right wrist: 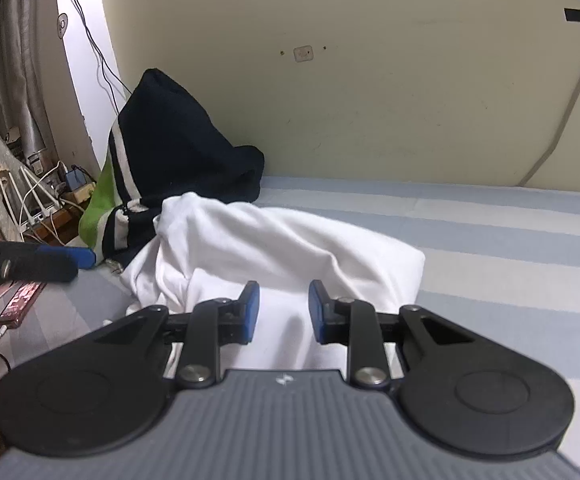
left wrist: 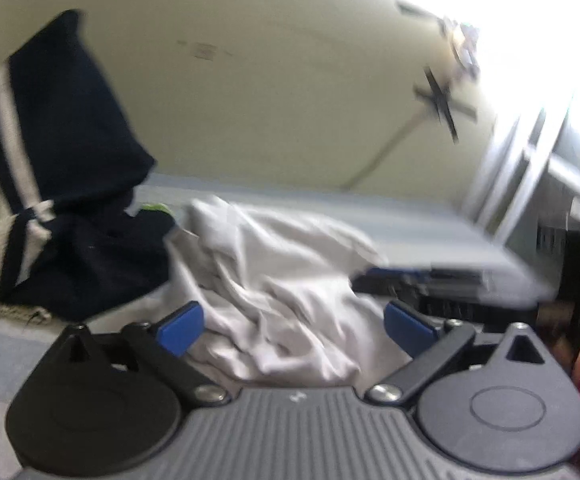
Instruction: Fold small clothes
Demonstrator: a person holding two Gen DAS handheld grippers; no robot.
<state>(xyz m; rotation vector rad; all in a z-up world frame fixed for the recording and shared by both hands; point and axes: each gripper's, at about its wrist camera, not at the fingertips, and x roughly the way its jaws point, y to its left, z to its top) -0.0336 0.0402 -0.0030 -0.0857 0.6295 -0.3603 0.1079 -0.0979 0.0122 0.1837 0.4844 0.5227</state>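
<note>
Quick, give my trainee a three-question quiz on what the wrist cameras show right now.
1. True or false: the white garment lies folded flat on the striped bed.
2. What leans against the wall behind the white garment? A) a dark garment with a white stripe B) a red pillow C) a cardboard box
3. Fill in: in its own view, the left gripper has its jaws spread ____ with the white garment lying loose between them.

Key
1. False: it lies crumpled in a heap.
2. A: the dark garment stands heaped against the wall.
3. Wide.
</note>
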